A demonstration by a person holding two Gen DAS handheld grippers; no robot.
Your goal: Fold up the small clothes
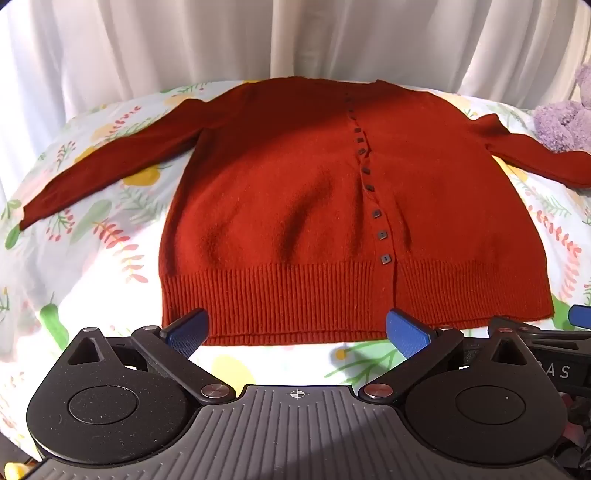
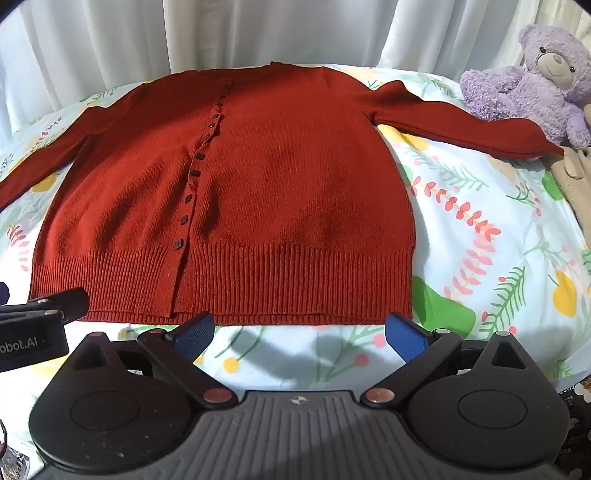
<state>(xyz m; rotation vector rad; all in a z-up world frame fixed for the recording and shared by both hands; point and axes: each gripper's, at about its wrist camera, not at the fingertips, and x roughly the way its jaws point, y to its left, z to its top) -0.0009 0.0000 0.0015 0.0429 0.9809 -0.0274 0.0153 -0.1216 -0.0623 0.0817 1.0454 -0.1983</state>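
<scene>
I see the cardigan (image 1: 295,206) flat on the floral sheet (image 1: 92,258), front up, buttoned, both sleeves spread out to the sides, hem toward me. Left gripper (image 1: 297,332) is spread wide, holding nothing; its blue pads (image 1: 406,332) sit right at the ribbed hem, left pad over the hem's left corner, right pad just right of the button line (image 1: 369,188). Can't tell if the pads touch the knit or hang above it. Right gripper (image 2: 299,334) is also wide and empty, just short of the hem, over bare sheet; its left pad is near the placket bottom, its right pad by the hem's right corner. The two grippers are side by side, each visible at the edge of the other's view. Purple bear (image 2: 535,81) sits at the far right, touching the right sleeve's cuff. White curtain (image 2: 258,33) behind.
</scene>
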